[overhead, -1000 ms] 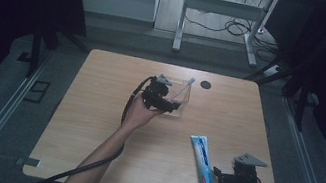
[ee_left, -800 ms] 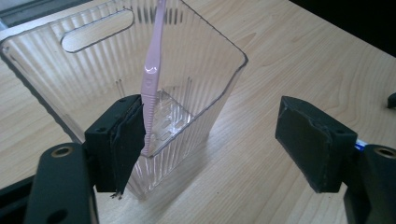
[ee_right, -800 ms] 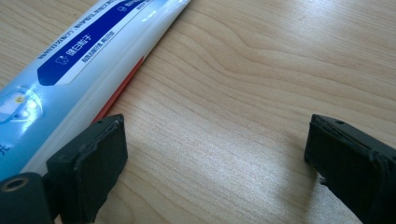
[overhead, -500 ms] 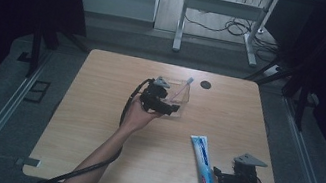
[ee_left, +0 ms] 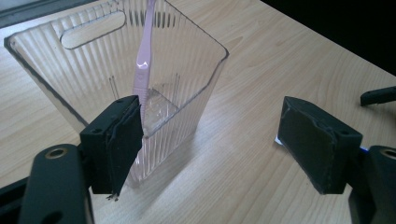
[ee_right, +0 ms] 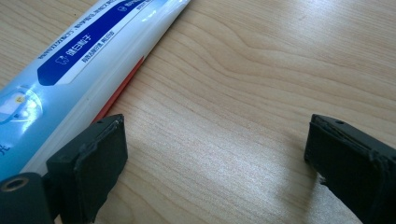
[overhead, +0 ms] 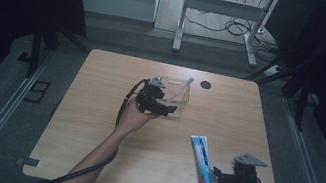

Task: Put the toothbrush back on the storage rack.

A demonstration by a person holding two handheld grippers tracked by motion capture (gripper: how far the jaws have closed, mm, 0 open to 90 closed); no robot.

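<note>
High view: I work at a wooden table; my left tongs sit at the clear ribbed bin, my right tongs near the right front corner.
Left tongs: jaws wide and just opening further, gripping nothing; the left pad stands against the bin's near corner.
Toothbrush: lilac, upright inside the bin, leaning on its far wall.
Right tongs: jaws spread, empty, resting low over bare wood.
Toothpaste tube: flat on the table, just left of my right tongs; cap near, crimped end far.
Key relation: the tube's long axis runs near-to-far, beside my right jaws rather than between them.
Nearer hand: right, by my judgement; it needs a small shift left to straddle the tube.
</note>
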